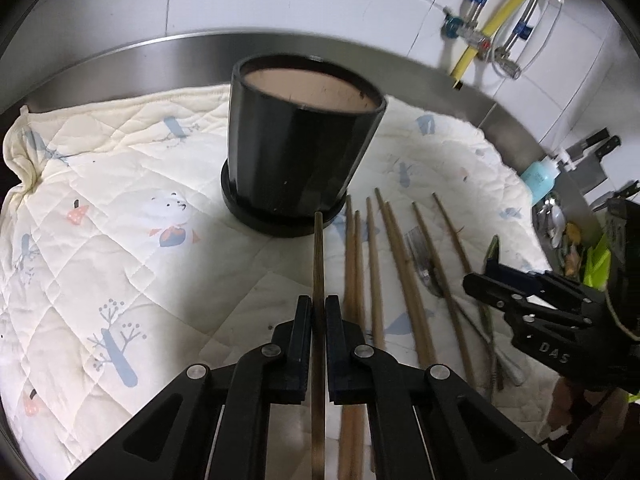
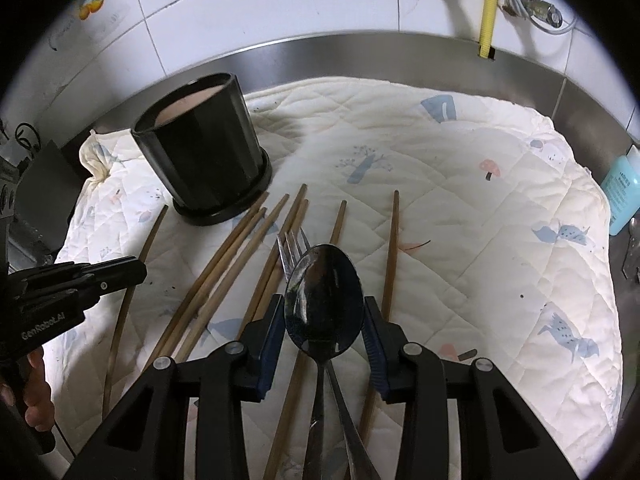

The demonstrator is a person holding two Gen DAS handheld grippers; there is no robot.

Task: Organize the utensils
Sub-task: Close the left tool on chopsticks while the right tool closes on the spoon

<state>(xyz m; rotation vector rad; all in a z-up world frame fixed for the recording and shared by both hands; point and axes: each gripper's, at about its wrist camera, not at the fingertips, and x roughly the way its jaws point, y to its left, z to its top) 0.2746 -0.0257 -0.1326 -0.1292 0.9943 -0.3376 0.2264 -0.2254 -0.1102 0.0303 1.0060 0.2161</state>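
A black pot [image 1: 296,152] [image 2: 204,152] stands on a saucer at the back of a quilted cloth [image 1: 120,208] [image 2: 460,200]. My left gripper [image 1: 318,302] [image 2: 138,270] is shut on one brown chopstick [image 1: 318,248] [image 2: 148,240], whose tip points at the pot's base. Several more chopsticks [image 1: 404,272] [image 2: 224,264] lie fanned out on the cloth. My right gripper [image 2: 323,302] [image 1: 486,276] is shut on a steel spoon [image 2: 322,300] by the sides of its bowl, held above a fork [image 2: 294,246] [image 1: 424,264] that lies among the chopsticks.
A steel counter rim [image 1: 400,64] and tiled wall close the back. A yellow hose [image 1: 508,12] [image 2: 490,8] and valves hang on the wall. A blue bottle [image 1: 540,176] [image 2: 622,188] and a cleaver [image 1: 592,164] sit at the right. A hand [image 2: 36,384] grips the left tool.
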